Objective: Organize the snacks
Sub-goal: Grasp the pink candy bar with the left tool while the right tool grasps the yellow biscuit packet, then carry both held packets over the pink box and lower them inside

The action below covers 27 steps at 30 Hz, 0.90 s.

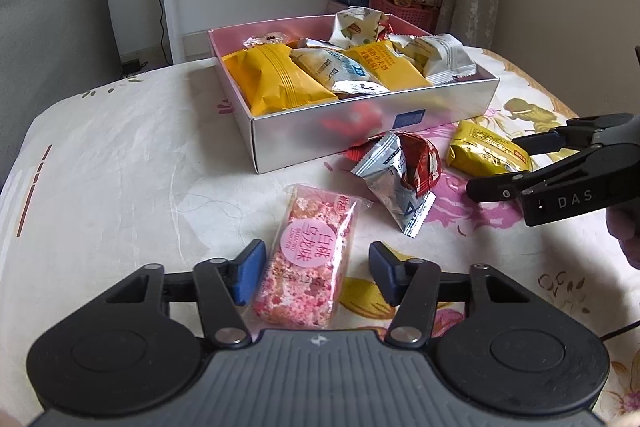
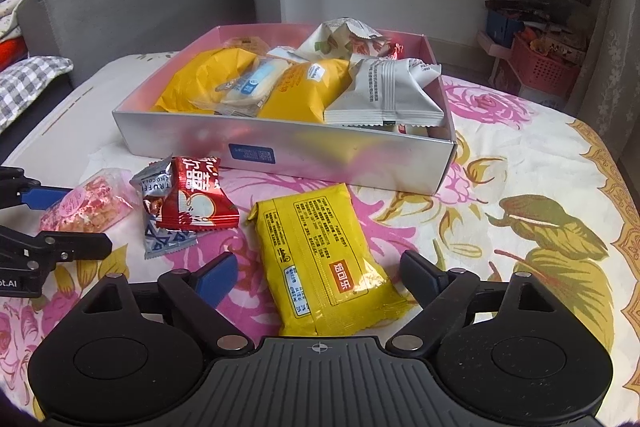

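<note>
Nearest to me, my left gripper (image 1: 313,273) stands spread with the pink snack bar (image 1: 310,261) lying between its fingers, neither blue pad touching the wrapper as far as I can see. The bar's long axis runs straight out along the fingers, its near end close under the gripper body and its far end pointing toward the box. My right gripper (image 2: 320,277) is likewise wide apart, straddling the yellow packet (image 2: 320,259); that one lies flat with its printed back up, long axis roughly along the fingers but skewed, the far end leaning toward my left finger. Nothing is gripped by either hand yet.

Just beyond the fingertips, between the two grippers, the red packet (image 2: 192,199) rests on top of the silver-blue packet (image 2: 160,227), the pair touching and piled crookedly. The silver one's long axis runs diagonally, away from the box.

Farther out sits the silver box (image 2: 340,159) on the floral tablecloth (image 2: 520,167), its long side facing me. It already holds a good many snacks: two orange-yellow pouches, a white pouch and a grey-white one, and a few more behind them.

I judge the job well over half done: four packets remain outside on the cloth, and both hands look lined up to close on one each. Room in the box looks tight, so the last pieces may have to go on top.
</note>
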Each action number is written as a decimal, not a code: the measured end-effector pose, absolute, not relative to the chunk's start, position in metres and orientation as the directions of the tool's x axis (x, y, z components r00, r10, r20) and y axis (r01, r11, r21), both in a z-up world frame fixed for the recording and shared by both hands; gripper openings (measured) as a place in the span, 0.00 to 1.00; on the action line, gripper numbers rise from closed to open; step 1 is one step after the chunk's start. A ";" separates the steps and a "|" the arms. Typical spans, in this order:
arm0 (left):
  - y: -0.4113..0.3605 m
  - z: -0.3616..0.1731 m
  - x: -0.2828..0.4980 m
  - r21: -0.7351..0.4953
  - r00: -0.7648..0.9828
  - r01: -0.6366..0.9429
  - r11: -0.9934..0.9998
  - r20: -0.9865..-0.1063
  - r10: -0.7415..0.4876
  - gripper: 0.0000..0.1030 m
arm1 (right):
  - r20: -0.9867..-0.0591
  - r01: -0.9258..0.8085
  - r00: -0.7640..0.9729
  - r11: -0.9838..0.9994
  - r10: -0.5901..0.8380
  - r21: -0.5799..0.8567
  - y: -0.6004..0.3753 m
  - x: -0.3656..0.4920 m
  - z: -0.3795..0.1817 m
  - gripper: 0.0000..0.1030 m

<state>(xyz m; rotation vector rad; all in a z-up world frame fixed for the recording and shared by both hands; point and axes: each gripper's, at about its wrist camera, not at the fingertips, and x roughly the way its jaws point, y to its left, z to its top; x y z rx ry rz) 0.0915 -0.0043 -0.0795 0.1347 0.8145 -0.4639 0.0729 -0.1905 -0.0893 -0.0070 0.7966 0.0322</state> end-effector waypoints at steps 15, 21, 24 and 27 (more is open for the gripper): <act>-0.002 -0.069 0.093 -0.089 0.598 0.425 0.901 -0.719 -0.354 0.29 | -0.698 -0.050 0.715 0.999 0.045 0.013 -0.186 0.072 -0.078 0.49; 0.000 -0.061 0.093 -0.102 0.608 0.417 0.903 -0.708 -0.360 0.28 | -0.681 -0.047 0.729 0.998 0.068 0.049 -0.187 0.070 -0.067 0.49; 0.001 -0.056 0.094 -0.110 0.613 0.414 0.903 -0.700 -0.366 0.28 | -0.675 -0.043 0.734 0.997 0.070 0.056 -0.187 0.068 -0.061 0.49; 0.002 -0.050 0.095 -0.120 0.621 0.408 0.905 -0.690 -0.371 0.28 | -0.666 -0.035 0.742 0.997 0.077 0.075 -0.189 0.066 -0.055 0.49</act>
